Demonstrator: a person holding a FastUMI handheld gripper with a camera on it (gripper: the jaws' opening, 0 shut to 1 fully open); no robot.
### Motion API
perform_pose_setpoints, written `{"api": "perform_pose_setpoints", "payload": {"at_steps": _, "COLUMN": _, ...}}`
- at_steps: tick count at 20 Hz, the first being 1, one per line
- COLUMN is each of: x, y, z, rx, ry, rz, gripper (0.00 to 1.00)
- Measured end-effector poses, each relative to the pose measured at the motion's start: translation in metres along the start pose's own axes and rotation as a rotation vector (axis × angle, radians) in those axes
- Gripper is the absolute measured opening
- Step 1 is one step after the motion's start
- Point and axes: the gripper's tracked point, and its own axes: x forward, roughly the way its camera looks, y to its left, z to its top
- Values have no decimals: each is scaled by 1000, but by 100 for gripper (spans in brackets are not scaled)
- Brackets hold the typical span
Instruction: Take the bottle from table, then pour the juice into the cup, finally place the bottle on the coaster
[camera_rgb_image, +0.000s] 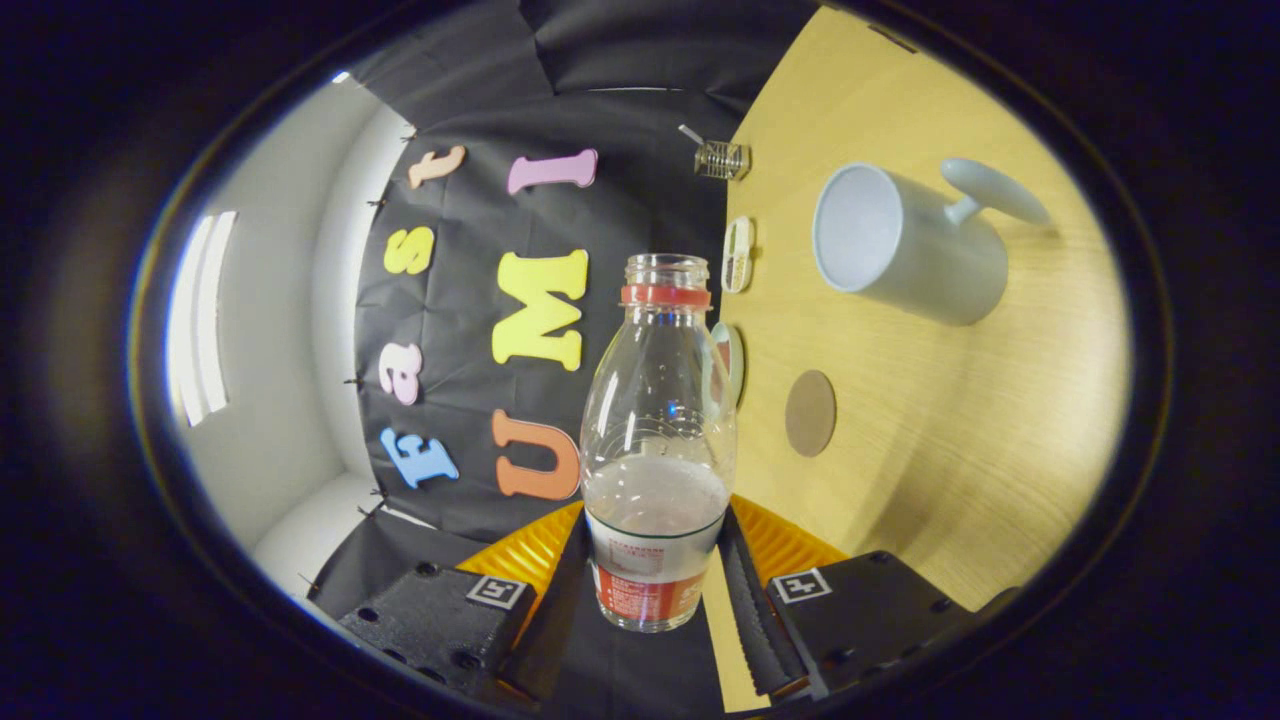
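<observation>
The tool (655, 590) grips the bottle (657, 440) near its base, apparently both fingers pressing. The view is rolled over, so pouring seems in hand. The cup (905, 245) lies beyond the bottle's mouth, the coaster (810, 413) nearer; next, bring the mouth over the cup.

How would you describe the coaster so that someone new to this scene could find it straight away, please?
Start from the wooden table and find the white cup with its handle. The coaster lies on bare wood between that cup and the clear bottle gripped between the gripper fingers. It is the only flat brown disc there.
</observation>
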Motion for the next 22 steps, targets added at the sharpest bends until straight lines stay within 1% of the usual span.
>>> {"api": "perform_pose_setpoints", "payload": {"at_steps": 14, "x": 13, "y": 13, "z": 8, "rx": 172, "ry": -18, "rz": 42, "gripper": 74}}
{"api": "perform_pose_setpoints", "payload": {"at_steps": 22, "x": 14, "y": 13, "z": 13, "rx": 204, "ry": -16, "rz": 38, "gripper": 74}}
